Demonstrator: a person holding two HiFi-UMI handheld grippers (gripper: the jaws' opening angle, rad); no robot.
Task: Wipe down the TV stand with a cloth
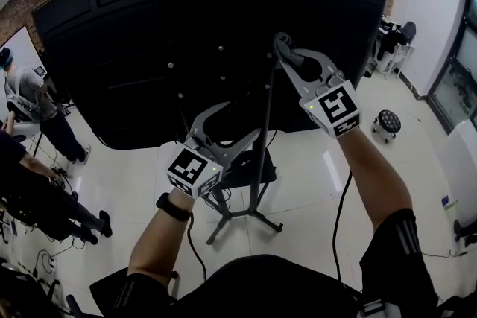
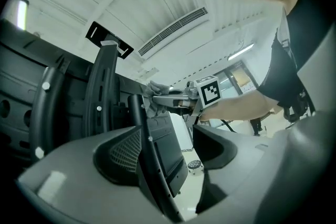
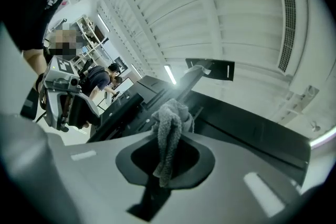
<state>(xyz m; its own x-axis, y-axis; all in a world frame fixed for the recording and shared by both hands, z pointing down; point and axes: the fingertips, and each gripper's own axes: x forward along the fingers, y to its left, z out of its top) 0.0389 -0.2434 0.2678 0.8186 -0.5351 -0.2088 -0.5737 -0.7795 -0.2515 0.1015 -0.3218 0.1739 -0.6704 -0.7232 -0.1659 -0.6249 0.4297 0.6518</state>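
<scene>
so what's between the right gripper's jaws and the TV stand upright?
The grey cloth, clamped by the right gripper, its bunched end at the TV stand upright. Right gripper view shows it.

Two hand-held grippers [image 1: 242, 123] [image 1: 285, 48], one cloth [image 3: 169, 134], one TV stand [image 1: 261, 153], one black TV [image 1: 186, 33], one round stool [image 1: 387, 121] far right

The head view looks steeply down from close above the left gripper [image 1: 235, 126], low centre, and the right gripper [image 1: 285, 48], upper centre, facing the TV [image 1: 149, 33] back. Both gripper views look up along their jaws, tight against the pole [image 1: 262, 138], toward the ceiling [image 2: 157, 8]; each catches the other gripper.
</scene>
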